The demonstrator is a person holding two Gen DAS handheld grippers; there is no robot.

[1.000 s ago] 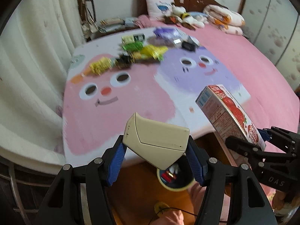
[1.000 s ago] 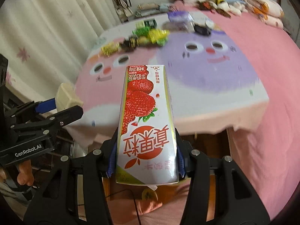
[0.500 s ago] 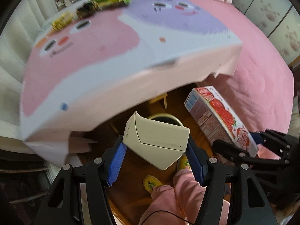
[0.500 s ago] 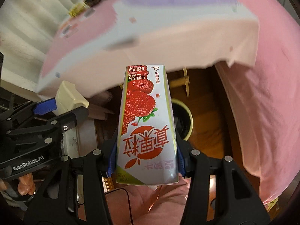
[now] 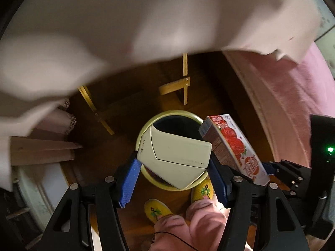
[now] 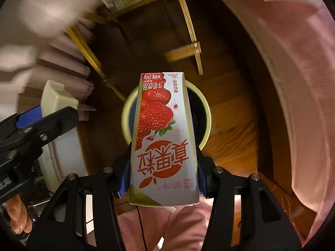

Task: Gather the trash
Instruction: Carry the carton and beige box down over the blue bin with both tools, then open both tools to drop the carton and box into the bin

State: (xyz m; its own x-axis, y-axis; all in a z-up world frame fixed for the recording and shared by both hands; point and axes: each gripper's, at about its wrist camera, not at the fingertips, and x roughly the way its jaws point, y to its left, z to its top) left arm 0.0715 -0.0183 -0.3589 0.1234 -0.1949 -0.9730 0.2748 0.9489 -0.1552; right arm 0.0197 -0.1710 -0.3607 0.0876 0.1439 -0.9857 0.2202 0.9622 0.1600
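Both grippers have swung down from the tabletop view, so the yellow-rimmed bin (image 5: 144,129) on the wooden floor now fills the middle. The left gripper (image 5: 174,179) clamps a cream box (image 5: 178,156) above its rim; the right gripper (image 6: 163,179) clamps the strawberry milk carton (image 6: 163,138) over its dark opening, contents indiscernible.

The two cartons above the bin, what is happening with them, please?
A person holds a claw in each hand over a round trash bin on the wooden floor. The left claw grips a cream-coloured carton; the right claw grips a strawberry milk carton. Both cartons hang above the bin's opening, not yet dropped. The person's yellow slippers stand beside the bin.
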